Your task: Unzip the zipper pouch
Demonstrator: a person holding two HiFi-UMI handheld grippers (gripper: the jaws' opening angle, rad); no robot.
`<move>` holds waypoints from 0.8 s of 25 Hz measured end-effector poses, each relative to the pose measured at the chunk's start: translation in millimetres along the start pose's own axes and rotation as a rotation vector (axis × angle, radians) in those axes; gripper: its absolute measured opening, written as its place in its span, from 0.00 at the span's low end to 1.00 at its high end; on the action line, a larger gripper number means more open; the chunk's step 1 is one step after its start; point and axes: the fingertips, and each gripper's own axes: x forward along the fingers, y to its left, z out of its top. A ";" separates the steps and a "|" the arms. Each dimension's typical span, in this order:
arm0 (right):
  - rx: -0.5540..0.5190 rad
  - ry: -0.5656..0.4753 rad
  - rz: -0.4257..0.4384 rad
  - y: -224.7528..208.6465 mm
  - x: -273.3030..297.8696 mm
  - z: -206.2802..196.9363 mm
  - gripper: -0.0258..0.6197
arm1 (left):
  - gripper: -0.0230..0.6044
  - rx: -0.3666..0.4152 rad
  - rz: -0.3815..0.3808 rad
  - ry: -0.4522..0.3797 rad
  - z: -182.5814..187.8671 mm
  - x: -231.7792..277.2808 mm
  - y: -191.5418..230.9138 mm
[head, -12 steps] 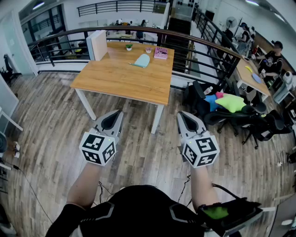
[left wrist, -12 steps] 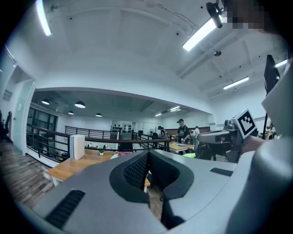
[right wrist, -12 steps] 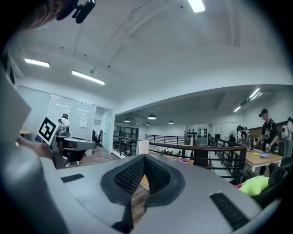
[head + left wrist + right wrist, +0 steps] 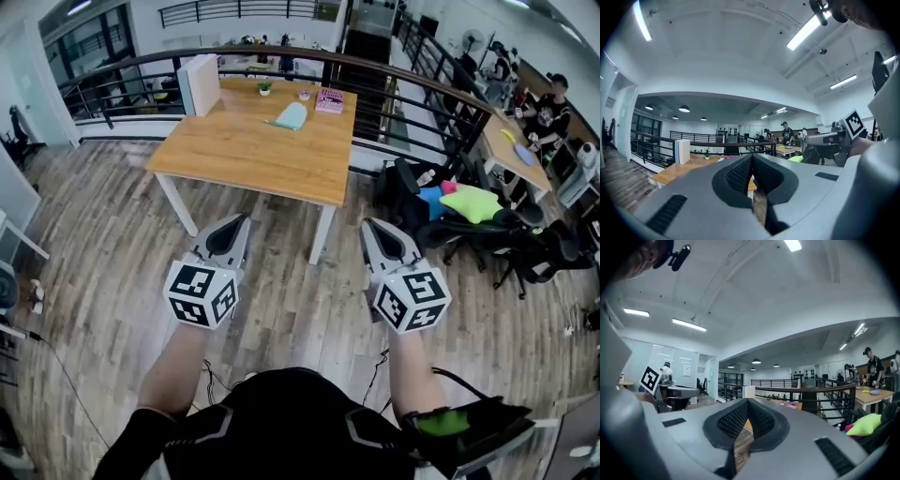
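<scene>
– Wood floorboards (image 4: pixel 84 272) run under everything on my head view, and a black railing (image 4: pixel 412 89) curves round behind. Where should I begin?

– At the left. How do the tongs stand?

– My left tongs (image 4: pixel 234 230) hang over the floor, short of the table (image 4: pixel 253 159) and pointing toward it. The left gripper view shows the two ribbed pads (image 4: pixel 737 176) pressed together with nothing between them.

– What's on the table?

– From the left, a white box (image 4: pixel 202 82) stands at the far corner, with a small potted plant (image 4: pixel 264 90) next to it. Then comes the pale blue pouch (image 4: pixel 292 116), lying flat toward the far edge. A pink book (image 4: pixel 328 102) lies just to its right. The pouch is well apart from both tongs. It's too small on my feed for me to say how its zip sits.

– And the right side?

– My right tongs (image 4: pixel 373 230) hover about level with the left ones, just right of the table's near leg (image 4: pixel 322 234) as I look down. The right gripper view shows them closed too, gripping nothing, with floorboards visible below the tips. Further right, black chairs (image 4: pixel 469 239) carry a blue cushion (image 4: pixel 433 202) and a green cushion (image 4: pixel 473 204). Beyond them a person in a dark cap (image 4: pixel 553 111) sits at a second table (image 4: pixel 506 150).
</scene>
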 end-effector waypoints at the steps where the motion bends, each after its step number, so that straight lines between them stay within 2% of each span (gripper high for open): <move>1: -0.009 0.004 0.007 1.7 -0.4 0.2 0.05 | 0.08 0.004 0.002 0.001 0.4 -0.6 -0.4; 6: -0.024 0.009 0.021 7.6 2.0 -0.5 0.05 | 0.08 0.018 0.031 0.010 -3.4 -3.8 4.5; 20: -0.029 0.005 0.037 14.6 9.0 -1.3 0.06 | 0.09 0.057 0.024 0.007 0.0 -9.2 6.0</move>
